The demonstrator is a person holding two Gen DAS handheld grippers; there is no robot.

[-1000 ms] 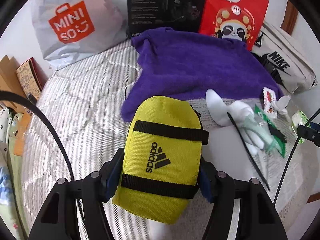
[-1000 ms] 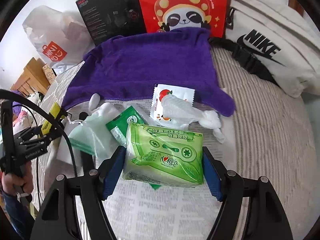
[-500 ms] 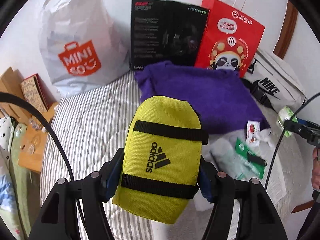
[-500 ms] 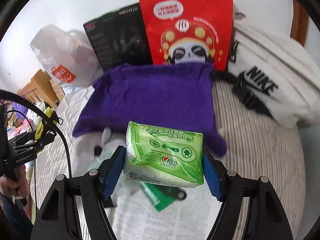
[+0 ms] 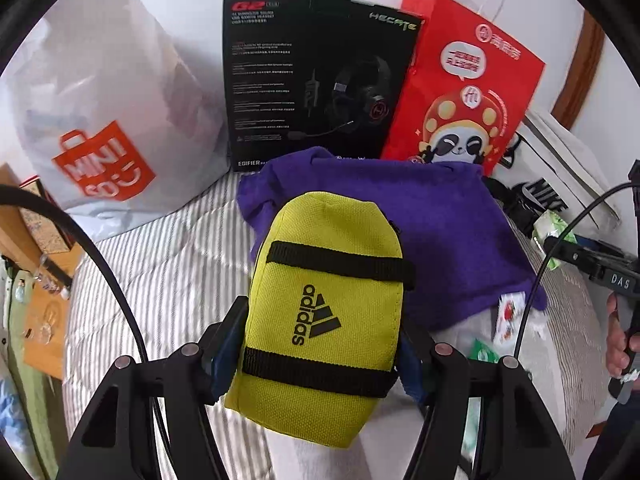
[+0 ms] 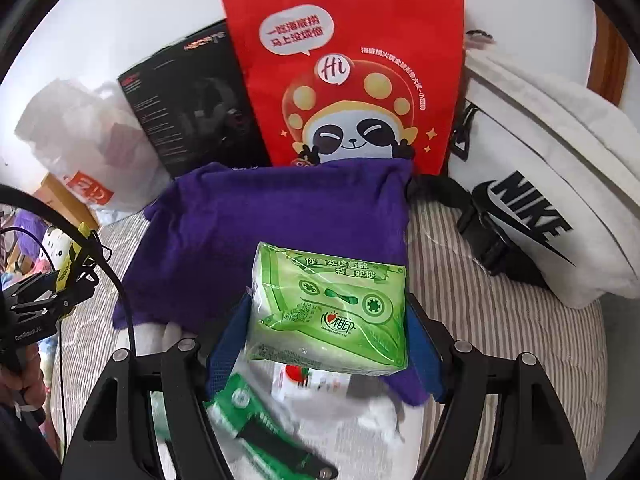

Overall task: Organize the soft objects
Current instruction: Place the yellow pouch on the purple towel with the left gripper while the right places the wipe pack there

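My left gripper (image 5: 320, 354) is shut on a yellow Adidas pouch (image 5: 324, 312) with black straps and holds it high above the bed. My right gripper (image 6: 326, 340) is shut on a green tissue pack (image 6: 330, 308) and holds it above the near edge of a purple towel (image 6: 272, 224). The towel (image 5: 440, 240) lies spread on the striped bed below both grippers. In the left wrist view the right gripper and its tissue pack (image 5: 554, 232) show at the right edge.
Against the wall stand a white Miniso bag (image 5: 100, 120), a black headset box (image 5: 312, 80), a red panda paper bag (image 6: 348, 72) and a white Nike bag (image 6: 552, 208). Small packets (image 6: 256, 420) and white items lie on newspaper near the bed's front.
Both grippers have risen and pulled back from the bed with their loads. The items on the newspaper now sit lower and smaller, and more of the wall and bags shows.
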